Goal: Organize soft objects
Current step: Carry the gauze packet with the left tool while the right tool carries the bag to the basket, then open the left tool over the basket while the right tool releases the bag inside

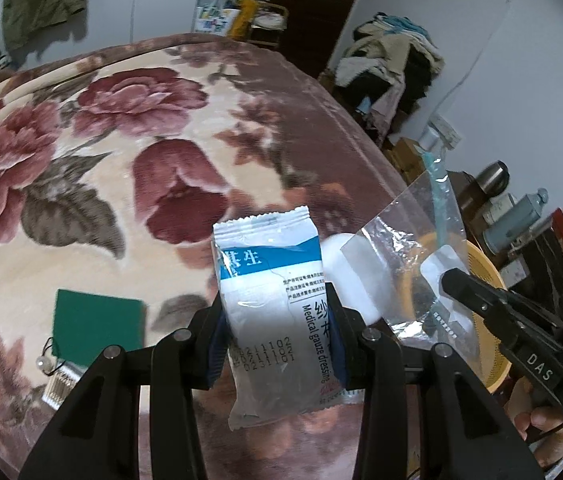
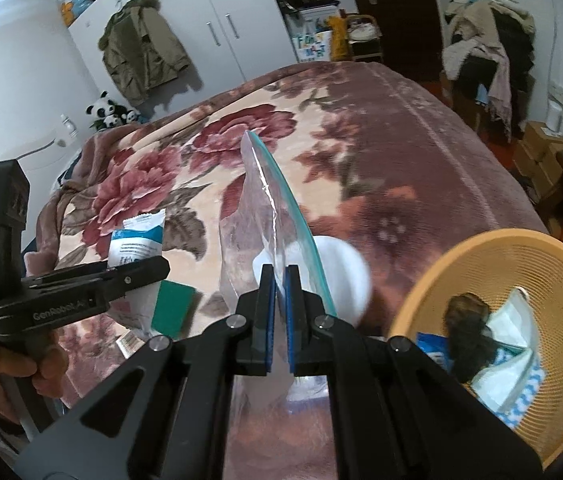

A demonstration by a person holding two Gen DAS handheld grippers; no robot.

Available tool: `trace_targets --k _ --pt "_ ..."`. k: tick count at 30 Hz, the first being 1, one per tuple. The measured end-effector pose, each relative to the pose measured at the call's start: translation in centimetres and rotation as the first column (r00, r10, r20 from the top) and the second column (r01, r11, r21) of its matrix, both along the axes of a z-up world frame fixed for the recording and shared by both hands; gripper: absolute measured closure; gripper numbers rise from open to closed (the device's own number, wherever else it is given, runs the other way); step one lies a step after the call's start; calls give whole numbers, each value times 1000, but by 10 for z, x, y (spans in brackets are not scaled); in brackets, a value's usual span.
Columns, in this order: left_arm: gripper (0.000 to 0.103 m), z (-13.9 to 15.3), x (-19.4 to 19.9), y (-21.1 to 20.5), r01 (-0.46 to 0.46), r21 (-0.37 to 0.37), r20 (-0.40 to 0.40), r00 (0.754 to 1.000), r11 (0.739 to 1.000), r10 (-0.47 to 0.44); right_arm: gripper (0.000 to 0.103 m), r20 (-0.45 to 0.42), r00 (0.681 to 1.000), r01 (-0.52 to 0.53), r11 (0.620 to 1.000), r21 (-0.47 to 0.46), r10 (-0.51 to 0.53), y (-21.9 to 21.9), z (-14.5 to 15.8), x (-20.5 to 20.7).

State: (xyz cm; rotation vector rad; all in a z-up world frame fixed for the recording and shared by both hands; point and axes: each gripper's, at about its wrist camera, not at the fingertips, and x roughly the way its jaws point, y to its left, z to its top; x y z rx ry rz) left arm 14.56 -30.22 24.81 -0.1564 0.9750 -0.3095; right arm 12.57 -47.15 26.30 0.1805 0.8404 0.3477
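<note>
left gripper [image 1: 277, 328] clamps a crinkly gauze packet [image 1: 277, 320]; right gripper [image 2: 280, 320] pinches a clear zip bag [image 2: 269, 216].

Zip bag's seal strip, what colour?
Teal-green seal strip on the clear zip bag; right wrist view shows it best.

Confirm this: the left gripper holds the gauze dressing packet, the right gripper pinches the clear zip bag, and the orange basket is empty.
Not empty. The right wrist view shows the orange basket already holding a dark furry item and white and blue packets. The rest stands.
</note>
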Motion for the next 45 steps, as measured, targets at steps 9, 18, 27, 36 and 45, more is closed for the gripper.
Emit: trace_targets --k 9,18,27,36,45 --pt "60 5 1 -74 140 -2 3 990 990 -140 98 -9 993 121 993 -10 -121 -62 -3 -10" --pt "60 -6 -6 -157 279 -24 -23 960 960 -279 98 -21 963 268 963 -14 -268 -127 -4 -26" --pt "54 -29 -16 -213 355 -30 -67 932 934 -356 96 -63 912 404 914 -29 -405 -176 -17 -37" --pt "2 -30 -19 -215 359 -17 -60 931 933 -359 1 -123 874 467 883 -55 -470 -195 -32 -40" --pt "1 -30 -18 -206 352 10 -52 935 936 -351 0 -119 876 469 883 -18 -468 -200 -36 -43"
